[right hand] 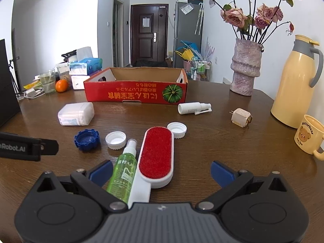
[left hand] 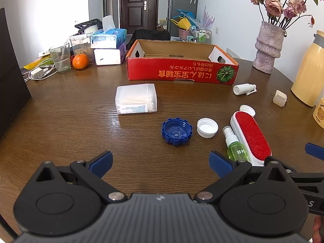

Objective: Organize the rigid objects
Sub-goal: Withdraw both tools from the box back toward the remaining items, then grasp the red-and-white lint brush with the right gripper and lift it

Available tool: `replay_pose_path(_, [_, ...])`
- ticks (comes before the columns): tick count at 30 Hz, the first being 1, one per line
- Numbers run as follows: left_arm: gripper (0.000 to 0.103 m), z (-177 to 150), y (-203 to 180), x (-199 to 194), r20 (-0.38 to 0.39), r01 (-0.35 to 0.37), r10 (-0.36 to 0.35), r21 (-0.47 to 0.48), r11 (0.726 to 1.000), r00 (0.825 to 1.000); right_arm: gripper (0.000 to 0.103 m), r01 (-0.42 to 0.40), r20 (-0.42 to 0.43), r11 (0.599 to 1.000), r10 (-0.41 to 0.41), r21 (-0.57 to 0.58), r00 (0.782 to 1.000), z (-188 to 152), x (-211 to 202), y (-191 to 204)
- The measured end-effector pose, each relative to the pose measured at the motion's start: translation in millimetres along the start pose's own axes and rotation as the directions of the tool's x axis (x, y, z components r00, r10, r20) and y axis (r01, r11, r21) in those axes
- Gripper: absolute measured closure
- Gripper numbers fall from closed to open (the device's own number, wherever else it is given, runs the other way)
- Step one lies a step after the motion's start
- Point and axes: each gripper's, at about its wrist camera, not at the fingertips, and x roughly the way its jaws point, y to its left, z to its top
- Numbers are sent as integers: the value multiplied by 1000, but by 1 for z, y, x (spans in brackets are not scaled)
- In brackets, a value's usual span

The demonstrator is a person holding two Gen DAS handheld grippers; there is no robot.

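Blue-padded fingers (left hand: 101, 163) of the left gripper (left hand: 161, 165) and right gripper (right hand: 162, 171) spread wide, gripping nothing, above the brown wooden table (left hand: 70, 125), where the red-faced white lint brush (right hand: 157, 154) and green spray bottle (right hand: 123, 172) lie at 12 o'clock of the right gripper, the red cardboard box (right hand: 135, 95) beyond.

Spray bottle (right hand: 124, 174) touching brush (right hand: 157, 156) left side; box (right hand: 135, 95) behind.
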Motion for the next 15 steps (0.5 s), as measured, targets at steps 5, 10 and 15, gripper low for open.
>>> replay_pose_path(5, [0,0,1,5,-9,-2,2,-2,1000,1000,2,16,-42,1000,-16,4,999,-4,18,-2])
replay_pose_path(10, [0,0,1,8,-15,-3,3,0,1000,1000,6,25,-80,1000,-24,6,997,-8,35,-3])
replay_pose_path(15, [0,0,0,10,-22,-5,5,2,1000,1000,8,30,-116,1000,-30,-8,993,-9,54,-2])
